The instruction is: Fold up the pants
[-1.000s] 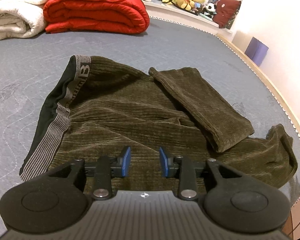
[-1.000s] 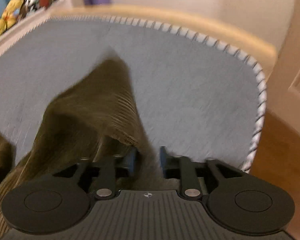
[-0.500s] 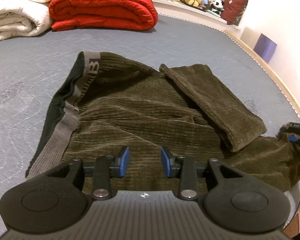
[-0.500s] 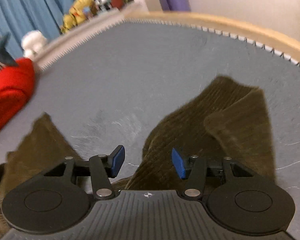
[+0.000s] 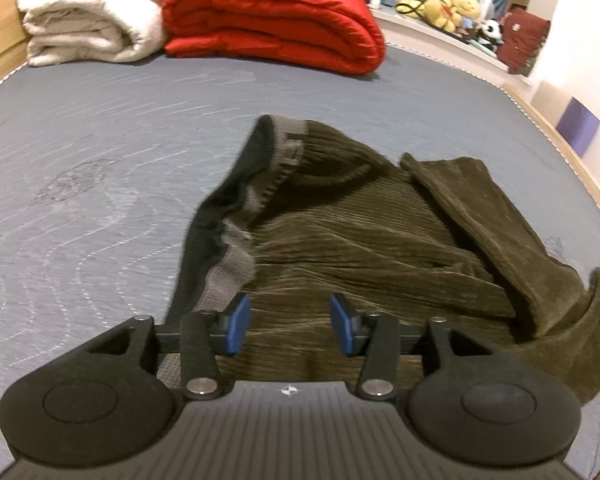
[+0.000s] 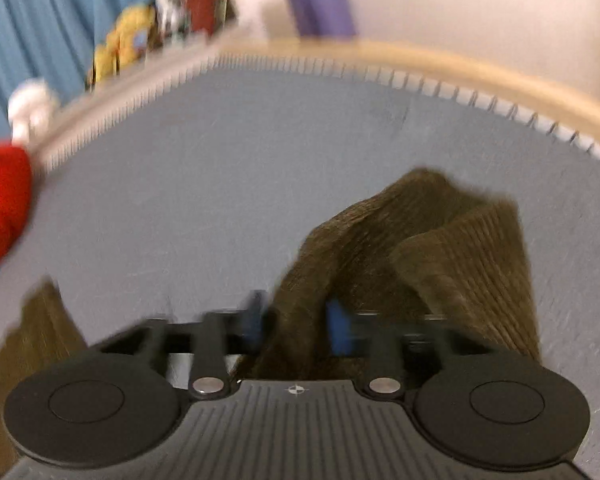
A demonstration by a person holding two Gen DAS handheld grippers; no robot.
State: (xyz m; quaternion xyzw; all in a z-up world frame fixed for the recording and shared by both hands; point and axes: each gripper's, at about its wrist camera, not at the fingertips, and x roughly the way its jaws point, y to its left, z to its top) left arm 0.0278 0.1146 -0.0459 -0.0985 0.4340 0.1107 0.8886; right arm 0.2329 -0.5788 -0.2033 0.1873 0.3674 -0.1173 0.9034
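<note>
Olive-brown corduroy pants (image 5: 360, 240) lie rumpled on the grey mattress (image 5: 100, 160). Their grey and black waistband (image 5: 236, 216) is bunched up at the left. One leg (image 5: 480, 208) is folded back over the top at the right. My left gripper (image 5: 291, 326) hangs over the near edge of the pants beside the waistband. Its jaws are opening and the cloth lies under them, not pinched. The right wrist view is blurred. There the end of the other leg (image 6: 440, 248) humps up, and a ridge of it stands between the pads of my right gripper (image 6: 296, 324), which do not visibly press on it.
A folded red quilt (image 5: 272, 16) and a white blanket (image 5: 88, 12) lie at the far end of the mattress. Soft toys (image 5: 448, 4) sit on a ledge behind. The mattress edge and wooden frame (image 6: 480, 76) run close on the right, by a wall with a purple box (image 6: 324, 8).
My left jaws have widened and the waistband has crumpled and shifted right in that view. My right gripper let go of the leg, swung round, and now straddles a ridge of it.
</note>
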